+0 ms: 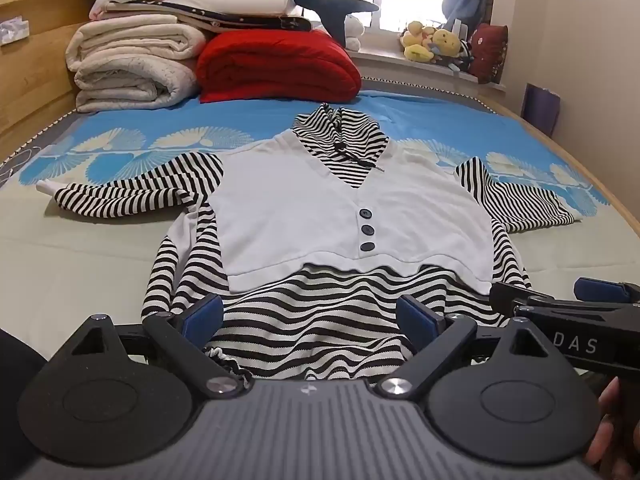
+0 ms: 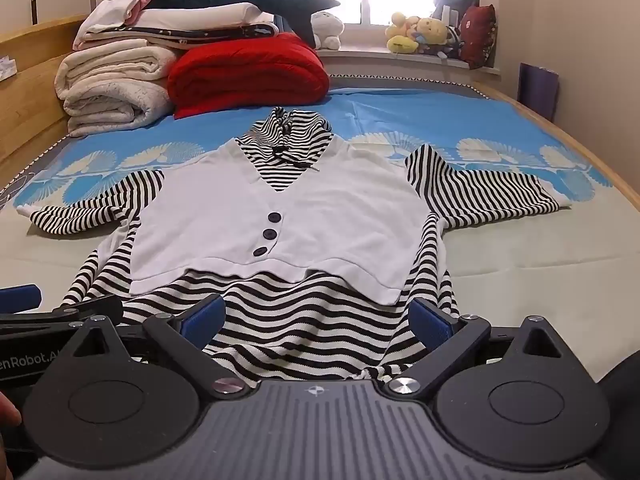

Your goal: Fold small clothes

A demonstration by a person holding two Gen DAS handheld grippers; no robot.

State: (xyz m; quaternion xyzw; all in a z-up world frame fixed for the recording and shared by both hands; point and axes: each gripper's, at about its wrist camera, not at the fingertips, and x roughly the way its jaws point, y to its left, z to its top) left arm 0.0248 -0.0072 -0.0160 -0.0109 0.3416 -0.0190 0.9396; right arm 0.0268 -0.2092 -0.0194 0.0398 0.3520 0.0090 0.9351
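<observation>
**Striped top flat on bed, both claws spread at hem**

Small knit top [image 1: 320,216] lies flat, front up, on the bed [image 1: 80,248]: white vest-shaped panel with three dark round buttons [image 1: 366,230], black-and-white striped sleeves spread sideways, striped collar at the far end. Wavy striped hem nearest the cameras, slightly rumpled. Left gripper [image 1: 310,312] fingers apart, blue pads [image 1: 206,314] over the hem, holding nothing. Right gripper [image 2: 318,316] likewise apart, empty, at the hem's right part. Sheet is blue with pale fan print. Behind: rolled cream blankets [image 1: 132,60], puffy red quilt [image 1: 276,66], plush toys [image 1: 434,42] on sill.
</observation>
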